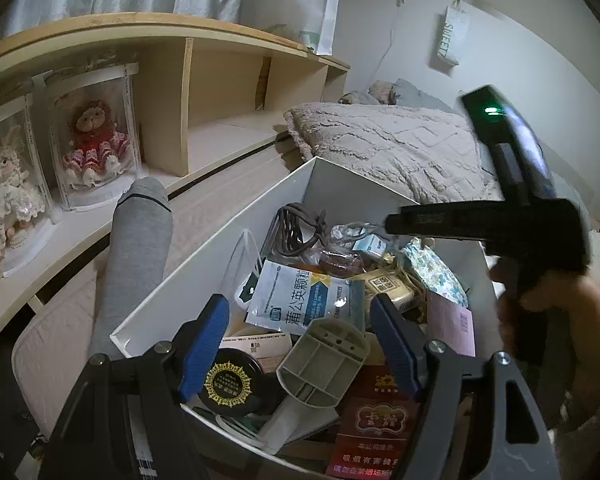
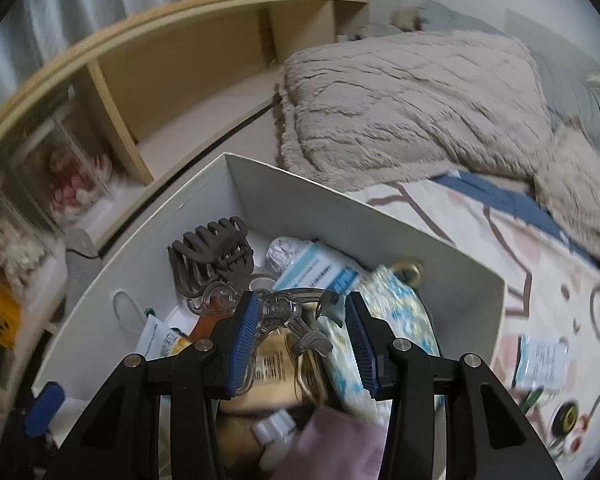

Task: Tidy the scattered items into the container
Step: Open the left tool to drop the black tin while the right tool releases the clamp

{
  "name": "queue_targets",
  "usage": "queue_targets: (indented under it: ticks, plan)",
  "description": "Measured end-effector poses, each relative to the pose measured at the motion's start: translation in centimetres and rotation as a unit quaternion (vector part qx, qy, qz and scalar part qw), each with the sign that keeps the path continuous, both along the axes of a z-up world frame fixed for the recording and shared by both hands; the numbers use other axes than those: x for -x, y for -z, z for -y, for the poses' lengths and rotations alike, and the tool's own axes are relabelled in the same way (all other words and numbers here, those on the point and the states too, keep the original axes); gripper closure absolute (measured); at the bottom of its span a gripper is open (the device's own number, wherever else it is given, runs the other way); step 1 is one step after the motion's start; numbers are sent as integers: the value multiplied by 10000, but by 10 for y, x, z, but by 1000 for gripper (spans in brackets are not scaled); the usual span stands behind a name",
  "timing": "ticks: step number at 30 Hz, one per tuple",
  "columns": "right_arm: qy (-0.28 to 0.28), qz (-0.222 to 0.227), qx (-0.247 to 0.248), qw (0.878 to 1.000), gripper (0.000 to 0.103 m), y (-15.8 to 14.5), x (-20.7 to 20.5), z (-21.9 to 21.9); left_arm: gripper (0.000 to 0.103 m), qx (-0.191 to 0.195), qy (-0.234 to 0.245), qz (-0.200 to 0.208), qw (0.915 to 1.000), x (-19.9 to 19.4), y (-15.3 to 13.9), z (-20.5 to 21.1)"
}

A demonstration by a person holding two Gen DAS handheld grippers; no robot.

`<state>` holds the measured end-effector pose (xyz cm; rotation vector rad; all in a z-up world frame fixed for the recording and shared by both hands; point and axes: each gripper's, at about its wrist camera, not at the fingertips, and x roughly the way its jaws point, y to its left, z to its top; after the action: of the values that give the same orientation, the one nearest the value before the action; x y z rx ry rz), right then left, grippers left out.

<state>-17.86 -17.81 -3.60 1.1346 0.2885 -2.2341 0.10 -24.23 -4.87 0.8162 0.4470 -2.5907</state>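
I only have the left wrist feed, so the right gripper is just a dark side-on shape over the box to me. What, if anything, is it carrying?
Observer: The right gripper has a clear hair clip between its blue pads, above the white box.
Operator: Is anything lying outside the box on that side?
Observer: Yes, a pale blue packet lies on the patterned sheet, past the box's right wall.
Operator: Only that?
Observer: No, a round black and yellow item lies on the sheet beside the packet. It is too blurred to identify.
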Motion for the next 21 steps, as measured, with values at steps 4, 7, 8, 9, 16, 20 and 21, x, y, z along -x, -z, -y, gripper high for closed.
queue_targets:
  ticks: [4, 7, 8, 9, 16, 20, 21]
  plan:
    - [-141, -74, -367, 9992, 58, 9, 9, 21, 30, 8, -15, 54, 10000, 2, 2, 0]
    - [-175, -79, -410, 9990, 58, 12, 15, 28, 30, 44, 27, 69, 10000, 3, 2, -2]
    - [-105, -158, -397, 9990, 57, 11, 15, 28, 30, 55, 35, 64, 10000, 3, 2, -2]
    - [-26, -249, -361, 9990, 55, 10, 15, 27, 30, 71, 37, 62, 9999, 3, 1, -3]
    - [161, -349, 455, 9982, 19, -9, 12, -3, 26, 45, 27, 37, 10000, 2, 2, -3]
    - [8, -451, 584, 9973, 19, -17, 3, -19, 26, 41, 37, 33, 10000, 1, 1, -3]
    - [-28, -515, 608, 9968, 19, -19, 0, -23, 26, 44, 48, 33, 10000, 1, 1, -4]
